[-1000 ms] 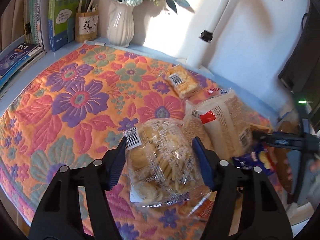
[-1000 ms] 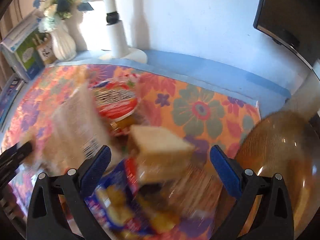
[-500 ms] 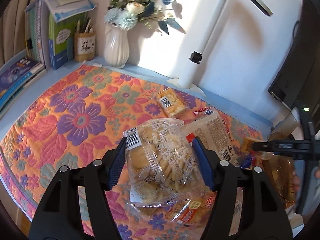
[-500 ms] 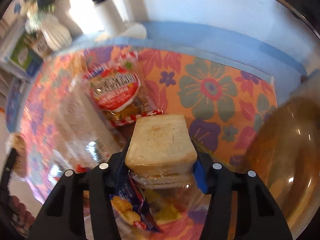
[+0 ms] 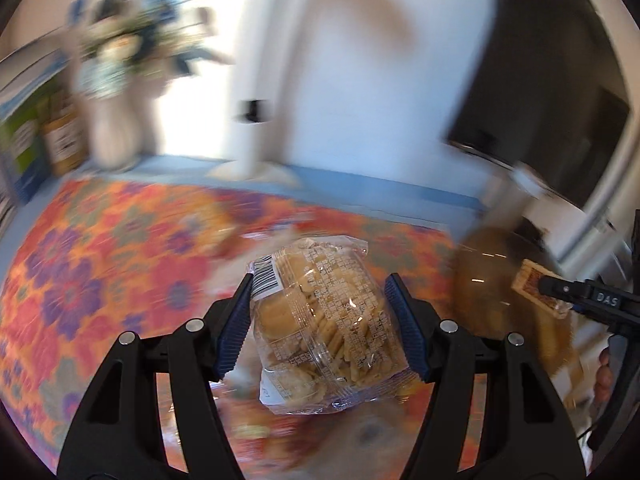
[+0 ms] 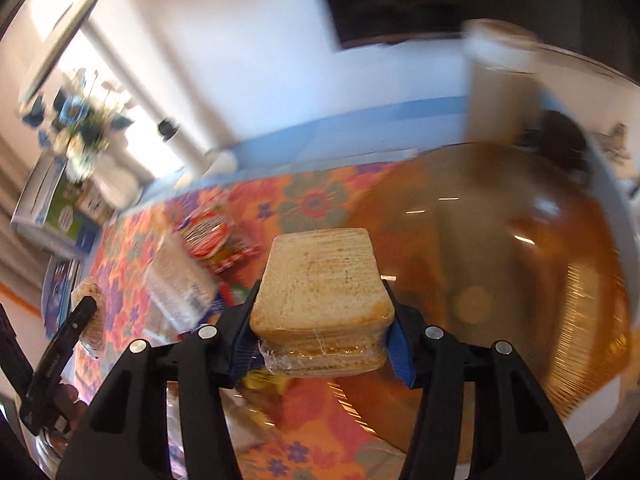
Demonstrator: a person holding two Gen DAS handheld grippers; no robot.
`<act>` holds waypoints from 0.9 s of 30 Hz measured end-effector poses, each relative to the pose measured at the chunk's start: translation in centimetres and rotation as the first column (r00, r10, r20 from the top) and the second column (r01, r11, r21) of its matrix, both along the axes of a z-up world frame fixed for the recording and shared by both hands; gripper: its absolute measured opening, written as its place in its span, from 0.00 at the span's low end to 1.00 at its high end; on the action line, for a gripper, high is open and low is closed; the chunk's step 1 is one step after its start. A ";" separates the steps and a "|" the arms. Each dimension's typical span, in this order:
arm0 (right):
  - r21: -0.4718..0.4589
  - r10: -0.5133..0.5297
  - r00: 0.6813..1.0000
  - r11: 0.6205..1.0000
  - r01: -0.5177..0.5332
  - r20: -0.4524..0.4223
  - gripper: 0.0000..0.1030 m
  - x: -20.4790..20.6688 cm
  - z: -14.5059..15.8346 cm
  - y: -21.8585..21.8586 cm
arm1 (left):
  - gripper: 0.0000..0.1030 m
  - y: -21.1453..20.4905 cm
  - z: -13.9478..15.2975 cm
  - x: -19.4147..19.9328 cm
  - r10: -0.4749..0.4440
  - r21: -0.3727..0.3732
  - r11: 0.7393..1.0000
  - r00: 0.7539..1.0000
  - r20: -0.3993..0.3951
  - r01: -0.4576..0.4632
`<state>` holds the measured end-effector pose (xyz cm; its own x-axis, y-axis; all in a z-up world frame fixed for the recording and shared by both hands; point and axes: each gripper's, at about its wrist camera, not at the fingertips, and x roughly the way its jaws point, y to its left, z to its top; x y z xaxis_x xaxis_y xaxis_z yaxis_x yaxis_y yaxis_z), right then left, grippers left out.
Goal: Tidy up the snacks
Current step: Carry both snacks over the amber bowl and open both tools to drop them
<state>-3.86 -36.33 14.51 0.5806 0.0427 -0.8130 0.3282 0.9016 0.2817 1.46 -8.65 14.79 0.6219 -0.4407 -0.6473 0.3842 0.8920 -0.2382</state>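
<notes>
My left gripper [image 5: 320, 322] is shut on a clear bag of round crackers [image 5: 324, 320] and holds it in the air above the flowered cloth [image 5: 100, 264]. My right gripper [image 6: 320, 328] is shut on a plastic-wrapped sandwich [image 6: 320, 284] and holds it just left of an amber glass bowl [image 6: 500, 264]. In the left wrist view the bowl [image 5: 484, 280] lies at the right, with the right gripper [image 5: 576, 300] and its sandwich [image 5: 532, 284] over it. The left gripper [image 6: 68, 332] shows at the left edge of the right wrist view.
Several snack packs remain on the cloth: a red-labelled pack [image 6: 208, 232] and a clear long pack [image 6: 180, 284]. A white vase of flowers [image 5: 116, 120], books [image 5: 24, 136], a white lamp post [image 5: 256, 120] and a dark monitor [image 5: 552, 92] stand along the back.
Both grippers have lifted their snacks and swung right toward the amber bowl. The right gripper closed on the sandwich within the last second. The views are blurred by motion.
</notes>
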 end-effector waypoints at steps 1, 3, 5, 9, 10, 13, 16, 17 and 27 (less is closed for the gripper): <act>-0.002 -0.048 0.999 0.999 0.048 0.011 0.52 -1.1 0.2 -0.8 | 0.63 -1.7 0.3 -0.2 -0.040 -0.006 0.999 0.999 0.007 0.040; 0.018 -0.136 0.990 0.991 0.135 0.035 0.52 -3.2 0.3 -2.3 | 0.63 -4.4 0.6 -0.7 -0.103 -0.008 0.995 0.995 0.011 0.103; 0.053 -0.218 0.974 0.975 0.215 0.056 0.52 -5.1 0.5 -3.6 | 0.63 -7.4 1.0 -1.1 -0.172 -0.010 0.985 0.985 0.014 0.172; 0.019 -0.339 0.937 0.941 0.339 0.081 0.52 -8.2 1.2 -5.6 | 0.63 -13.2 1.7 -2.1 -0.289 0.010 0.957 0.957 0.023 0.289; -0.004 -0.356 0.930 0.934 0.358 0.086 0.52 -8.6 1.4 -5.8 | 0.64 -14.2 1.7 -2.2 -0.301 0.026 0.954 0.953 0.029 0.300; -0.055 -0.395 0.913 0.914 0.401 0.098 0.52 -9.8 2.0 -6.3 | 0.64 -17.4 1.4 -2.7 -0.343 0.079 0.937 0.939 0.030 0.339; -0.095 -0.417 0.903 0.900 0.426 0.101 0.52 -10.0 2.0 -6.6 | 0.64 -18.9 1.2 -3.0 -0.371 0.070 0.926 0.928 0.010 0.370; -0.099 -0.417 0.903 0.899 0.426 0.103 0.52 -10.1 2.0 -6.6 | 0.64 -19.2 1.2 -3.1 -0.376 0.069 0.925 0.926 0.006 0.375; -0.096 -0.414 0.905 0.901 0.423 0.103 0.52 -10.1 2.0 -6.7 | 0.64 -19.3 -0.1 -2.6 -0.362 0.065 0.928 0.929 -0.071 0.367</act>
